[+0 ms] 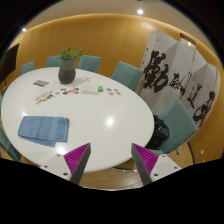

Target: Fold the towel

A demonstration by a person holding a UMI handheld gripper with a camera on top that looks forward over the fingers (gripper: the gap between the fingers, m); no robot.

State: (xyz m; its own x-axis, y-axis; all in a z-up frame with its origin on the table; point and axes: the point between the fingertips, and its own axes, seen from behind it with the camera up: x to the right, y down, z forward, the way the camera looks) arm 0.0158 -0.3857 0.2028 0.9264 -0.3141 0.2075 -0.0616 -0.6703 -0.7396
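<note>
A blue towel (44, 127) lies flat in a folded rectangle on the round white table (100, 125), toward its near left side. My gripper (112, 163) is held back from the table's near edge, above the wooden floor, well short of the towel and to its right. Its two fingers with magenta pads (78, 158) stand wide apart with nothing between them.
A potted plant (68, 66) stands at the table's far side, with small items (80, 92) scattered in front of it. Teal chairs (176, 122) ring the table. A white screen with black calligraphy (180, 75) stands at the far right.
</note>
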